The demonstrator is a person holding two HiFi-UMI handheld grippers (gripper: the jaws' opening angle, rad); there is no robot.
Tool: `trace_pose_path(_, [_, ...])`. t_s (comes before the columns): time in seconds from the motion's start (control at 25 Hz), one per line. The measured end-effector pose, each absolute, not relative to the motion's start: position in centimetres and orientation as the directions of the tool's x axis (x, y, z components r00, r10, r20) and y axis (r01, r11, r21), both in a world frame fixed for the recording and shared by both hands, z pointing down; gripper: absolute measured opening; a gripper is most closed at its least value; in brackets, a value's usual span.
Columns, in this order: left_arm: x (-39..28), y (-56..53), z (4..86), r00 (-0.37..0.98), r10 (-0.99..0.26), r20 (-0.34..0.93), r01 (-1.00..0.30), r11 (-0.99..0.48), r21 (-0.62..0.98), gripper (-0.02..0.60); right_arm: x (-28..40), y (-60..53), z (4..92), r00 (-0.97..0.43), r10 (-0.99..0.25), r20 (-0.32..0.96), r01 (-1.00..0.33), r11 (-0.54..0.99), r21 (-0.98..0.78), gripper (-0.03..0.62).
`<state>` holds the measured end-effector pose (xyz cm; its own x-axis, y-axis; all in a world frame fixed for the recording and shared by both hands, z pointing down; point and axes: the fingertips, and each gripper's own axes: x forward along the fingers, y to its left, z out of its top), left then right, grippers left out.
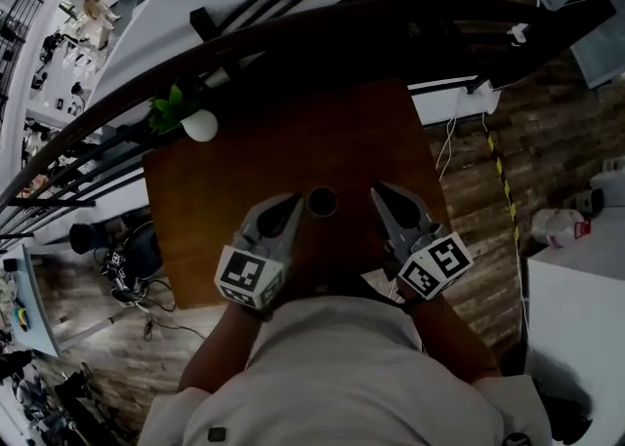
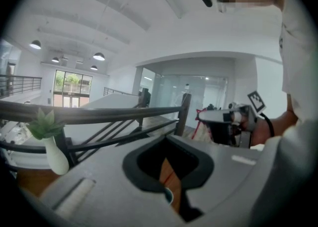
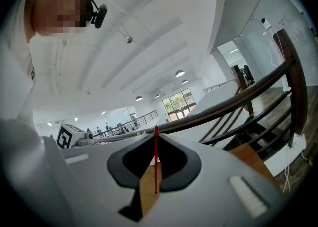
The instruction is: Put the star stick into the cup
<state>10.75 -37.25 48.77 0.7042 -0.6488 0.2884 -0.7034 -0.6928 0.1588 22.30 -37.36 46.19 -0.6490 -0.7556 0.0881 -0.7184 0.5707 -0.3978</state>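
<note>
A small dark cup (image 1: 321, 202) stands on the brown table (image 1: 215, 190), between my two grippers. In the right gripper view my right gripper (image 3: 155, 134) is shut on a thin red stick (image 3: 155, 169) that runs upright between its jaws. No star end shows. In the head view that right gripper (image 1: 380, 194) points in just right of the cup. My left gripper (image 1: 292, 204) lies just left of the cup, jaws together and nothing in them. Through the gap of the left gripper (image 2: 166, 139) I see table wood, a thin red line and a teal rim (image 2: 169, 196).
A white vase with a green plant (image 1: 198, 123) stands at the table's far left corner. A dark railing (image 1: 293, 29) curves behind the table. Cables (image 1: 454, 132) hang off the right side over a wooden floor. The person's torso fills the near edge.
</note>
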Motion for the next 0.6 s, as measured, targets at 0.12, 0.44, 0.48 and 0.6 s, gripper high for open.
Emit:
trace_pose_path(0.12, [11.5, -38.1, 50.4, 0.699, -0.644, 0.311, -0.708, -0.683, 0.177, 0.002, 23.3, -38.4, 47.5, -0.655, -0.749, 0.104, -0.715, 0.569, -0.406, 0.025])
trace_pose_path(0.44, [12.1, -38.8, 53.9, 0.703, -0.619, 0.352, -0.701, -0.685, 0.196, 0.002, 23.7, -39.5, 51.2, -0.669, -0.728, 0.151, -0.710, 0.566, -0.419, 0.025])
trace_pose_path(0.48, [12.1, -38.9, 54.3, 0.702, -0.617, 0.356, -0.702, -0.684, 0.198, 0.002, 23.6, -39.6, 51.8, -0.671, -0.725, 0.156, -0.709, 0.567, -0.419, 0.025])
trace_pose_path(0.6, [11.8, -39.0, 55.7, 0.699, -0.616, 0.363, -0.705, -0.678, 0.209, 0.002, 22.9, -39.9, 53.7, -0.678, -0.713, 0.177, -0.706, 0.565, -0.428, 0.025])
